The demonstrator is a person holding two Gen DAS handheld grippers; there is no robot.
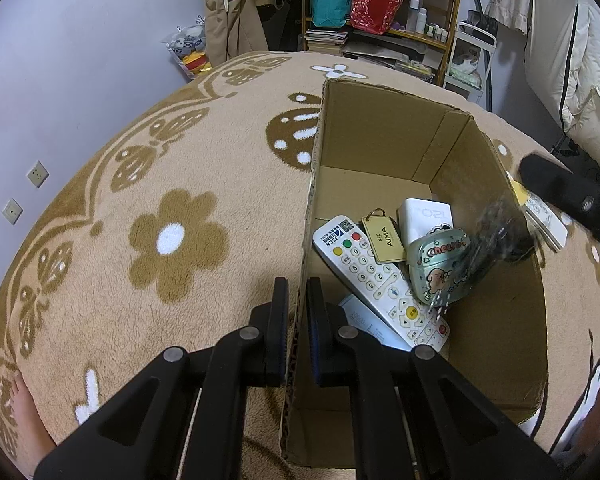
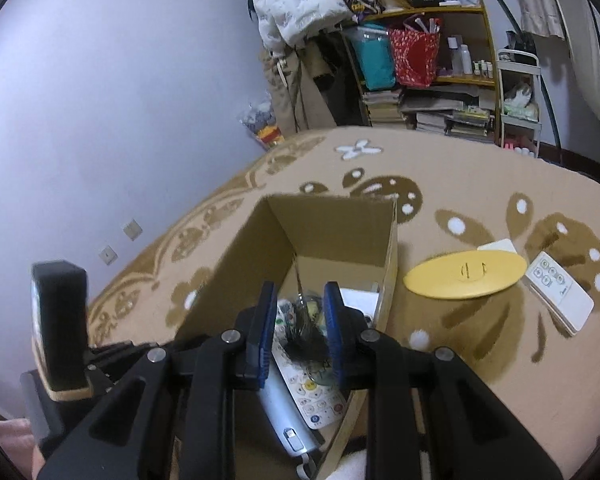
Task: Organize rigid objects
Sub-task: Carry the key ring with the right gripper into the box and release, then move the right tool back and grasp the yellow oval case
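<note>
I'm in a lived-in bedroom: a beige flower-patterned fleece blanket (image 1: 140,184), a cluttered wooden shelf (image 2: 452,80) of books and bottles, and a white puffer jacket (image 2: 296,0) hanging up.

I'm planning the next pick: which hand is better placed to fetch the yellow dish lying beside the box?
Right, probably. The left gripper is clamped on the box wall, steadying it. The right gripper holds a dark bundle over the box, and the yellow dish lies on its side.
</note>
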